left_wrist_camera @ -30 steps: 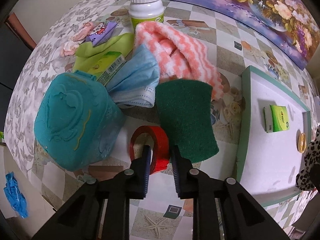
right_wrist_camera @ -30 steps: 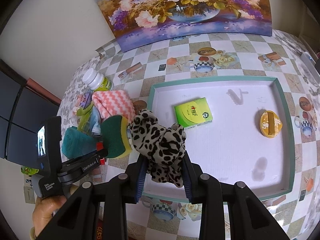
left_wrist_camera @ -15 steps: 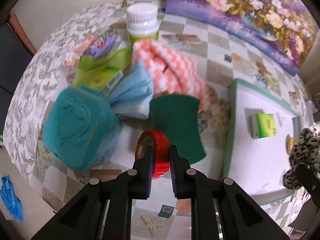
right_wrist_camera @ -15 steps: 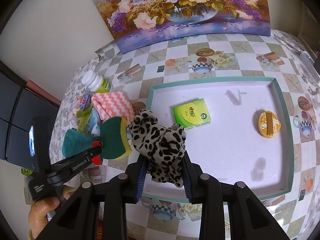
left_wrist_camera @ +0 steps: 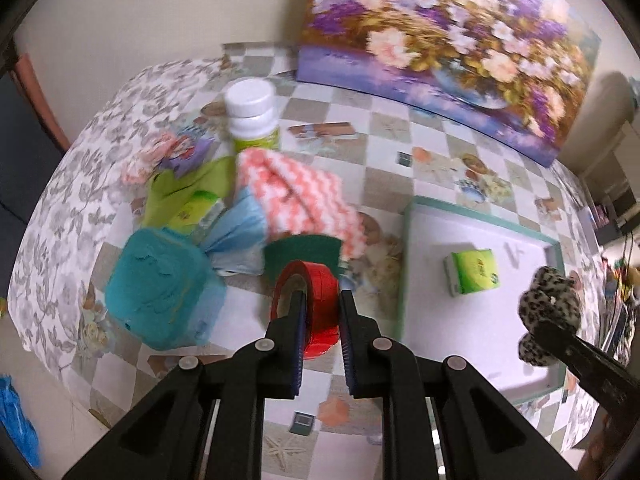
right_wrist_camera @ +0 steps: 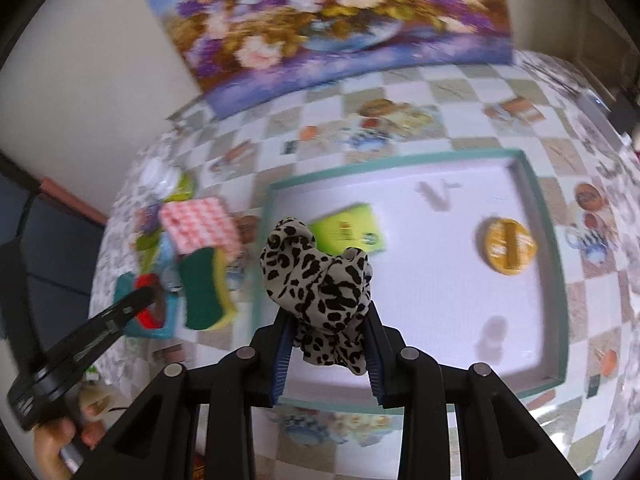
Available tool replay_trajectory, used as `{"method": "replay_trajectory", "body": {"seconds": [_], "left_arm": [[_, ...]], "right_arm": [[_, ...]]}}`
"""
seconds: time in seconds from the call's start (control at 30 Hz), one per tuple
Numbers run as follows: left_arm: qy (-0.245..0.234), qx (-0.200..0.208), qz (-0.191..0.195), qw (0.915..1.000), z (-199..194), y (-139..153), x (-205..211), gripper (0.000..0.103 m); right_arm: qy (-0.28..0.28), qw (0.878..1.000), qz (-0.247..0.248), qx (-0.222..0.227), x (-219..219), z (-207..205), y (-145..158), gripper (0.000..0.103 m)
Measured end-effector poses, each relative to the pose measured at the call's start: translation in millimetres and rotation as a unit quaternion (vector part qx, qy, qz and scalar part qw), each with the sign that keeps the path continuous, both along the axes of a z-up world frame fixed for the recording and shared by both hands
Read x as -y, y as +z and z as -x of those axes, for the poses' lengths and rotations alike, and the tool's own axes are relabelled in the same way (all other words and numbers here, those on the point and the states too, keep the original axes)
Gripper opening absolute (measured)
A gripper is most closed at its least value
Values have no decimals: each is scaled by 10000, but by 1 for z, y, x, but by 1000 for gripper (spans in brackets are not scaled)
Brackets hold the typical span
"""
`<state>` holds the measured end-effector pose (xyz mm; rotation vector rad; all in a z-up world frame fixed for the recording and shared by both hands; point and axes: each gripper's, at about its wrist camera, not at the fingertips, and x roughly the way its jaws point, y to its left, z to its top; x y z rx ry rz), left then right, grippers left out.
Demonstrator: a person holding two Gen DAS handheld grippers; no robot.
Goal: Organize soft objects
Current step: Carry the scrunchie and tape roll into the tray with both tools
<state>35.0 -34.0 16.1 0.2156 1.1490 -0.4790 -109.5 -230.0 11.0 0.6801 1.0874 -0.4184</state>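
Note:
My left gripper is shut on a red tape roll and holds it in the air above the table. Just beyond it lie a green-and-yellow sponge, a pink-and-white zigzag cloth and a blue face mask. My right gripper is shut on a leopard-print fabric piece, which hangs over the left part of the white tray. In the right wrist view the left gripper with the red tape roll shows at the left, a hand under it.
A teal container, a white bottle and green packets crowd the table's left side. In the tray lie a green box and a yellow round item. A flower painting leans on the wall behind.
The left gripper has risen with the red tape roll, lifting it off the table. The right gripper has drifted a little sideways with the leopard-print fabric still in it.

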Motion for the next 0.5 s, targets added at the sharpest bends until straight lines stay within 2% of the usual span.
{"method": "replay_trajectory", "body": {"seconds": [0.23, 0.5], "left_arm": [[-735, -98, -174, 9971, 38, -9, 48, 16], [-1585, -179, -482, 9860, 89, -27, 104, 17]], "right_arm": [[-612, 9975, 108, -325, 36, 27, -10, 34], [-934, 9937, 117, -604, 62, 53, -19, 34]]}}
